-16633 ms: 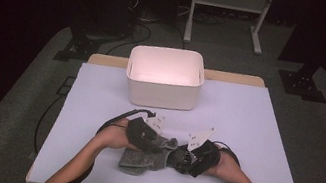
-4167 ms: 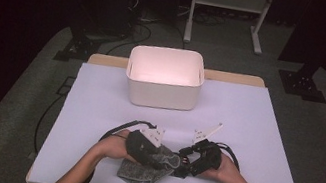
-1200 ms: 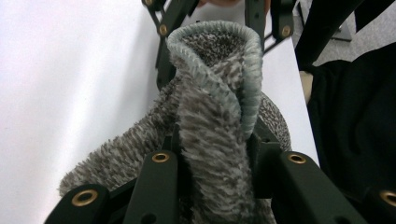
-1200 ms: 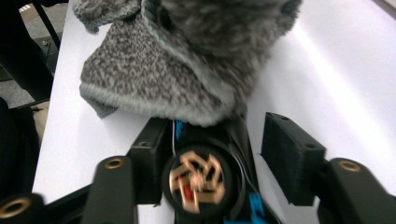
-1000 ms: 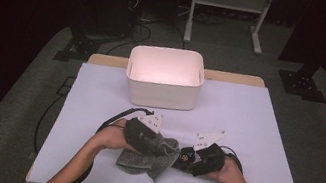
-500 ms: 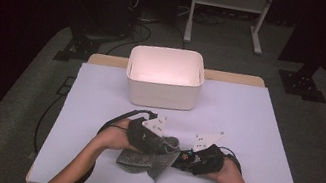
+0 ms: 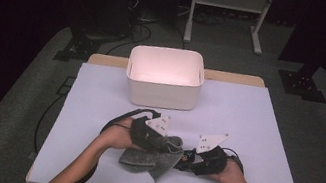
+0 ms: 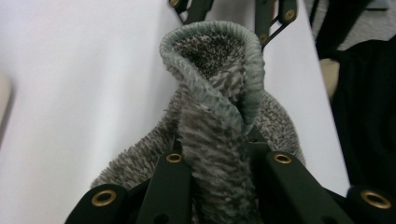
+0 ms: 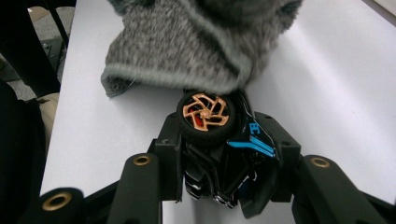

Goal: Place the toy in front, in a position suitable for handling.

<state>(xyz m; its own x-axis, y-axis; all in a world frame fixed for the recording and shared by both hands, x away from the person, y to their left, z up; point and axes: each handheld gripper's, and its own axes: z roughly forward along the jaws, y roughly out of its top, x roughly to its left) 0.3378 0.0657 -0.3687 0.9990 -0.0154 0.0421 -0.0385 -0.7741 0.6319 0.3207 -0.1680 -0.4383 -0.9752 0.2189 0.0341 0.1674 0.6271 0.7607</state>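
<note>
My left gripper [image 8: 219, 186] pinches the grey cloth [image 8: 219, 107]; my right gripper [image 9: 224, 186] clamps the toy car [image 9: 224, 154]. Rubbing hard could twist the car loose.

A grey cloth [image 7: 152, 156] with a flecked, speckled dark-and-light weave and a plain paler grey-green stitched hem lies near the front edge of the table [image 7: 255, 133], whose top is covered in pale lavender-white, with a light tan wooden rim along its far edge. A black toy car [image 9: 224, 158] has bright blue stripes and a black tyre with a copper-orange spoked wheel showing red behind the spokes. The left gripper [image 8: 219, 158] and right gripper [image 9: 224, 186] have black jaws with brass-coloured rivets and pale grey plates on top. A white tub [image 7: 164, 76] with a faint pink glow inside stands toward the far edge. The floor around is dark grey.
</note>
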